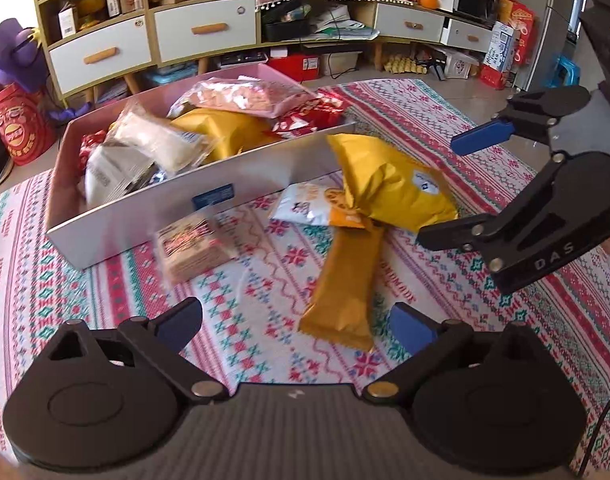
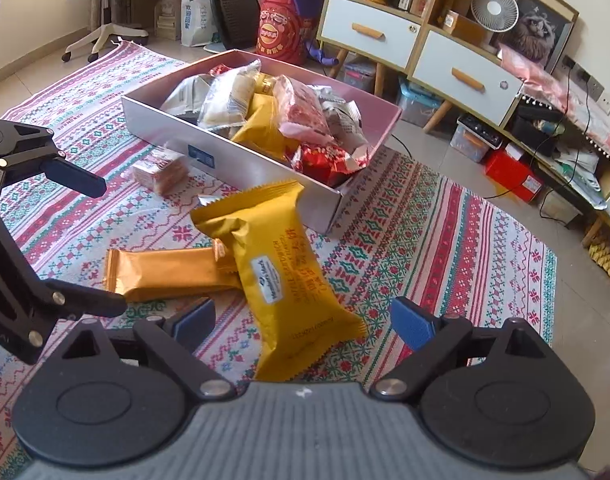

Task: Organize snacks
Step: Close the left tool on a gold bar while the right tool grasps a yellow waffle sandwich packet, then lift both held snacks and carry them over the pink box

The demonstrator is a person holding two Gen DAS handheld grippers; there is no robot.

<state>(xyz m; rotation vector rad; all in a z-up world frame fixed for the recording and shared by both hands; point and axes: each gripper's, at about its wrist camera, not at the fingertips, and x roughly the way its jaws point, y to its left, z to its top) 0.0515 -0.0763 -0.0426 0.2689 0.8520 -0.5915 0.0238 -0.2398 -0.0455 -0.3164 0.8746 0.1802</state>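
Observation:
An open pink-lined box point(image 1: 145, 224) point(image 2: 265, 160) on the patterned rug holds several snack packs. In front of it lie a big yellow pack point(image 1: 389, 184) point(image 2: 289, 280), a long orange bar pack point(image 1: 345, 288) point(image 2: 165, 272), a small white-and-orange pack point(image 1: 309, 204) and a clear biscuit pack point(image 1: 193, 248) point(image 2: 161, 172). My left gripper point(image 1: 297, 326) point(image 2: 97, 244) is open, and the orange bar's near end lies between its fingers, untouched. My right gripper point(image 2: 303, 322) point(image 1: 461, 186) is open, straddling the yellow pack's near end with gaps on both sides.
A drawer cabinet point(image 1: 101, 56) point(image 2: 465, 76) with cluttered shelves stands behind the box. A red drum point(image 1: 17, 132) point(image 2: 277, 28), bags and an office chair point(image 2: 101, 12) sit on the tiled floor around the rug point(image 1: 245, 312). Boxes and cables lie under the cabinet.

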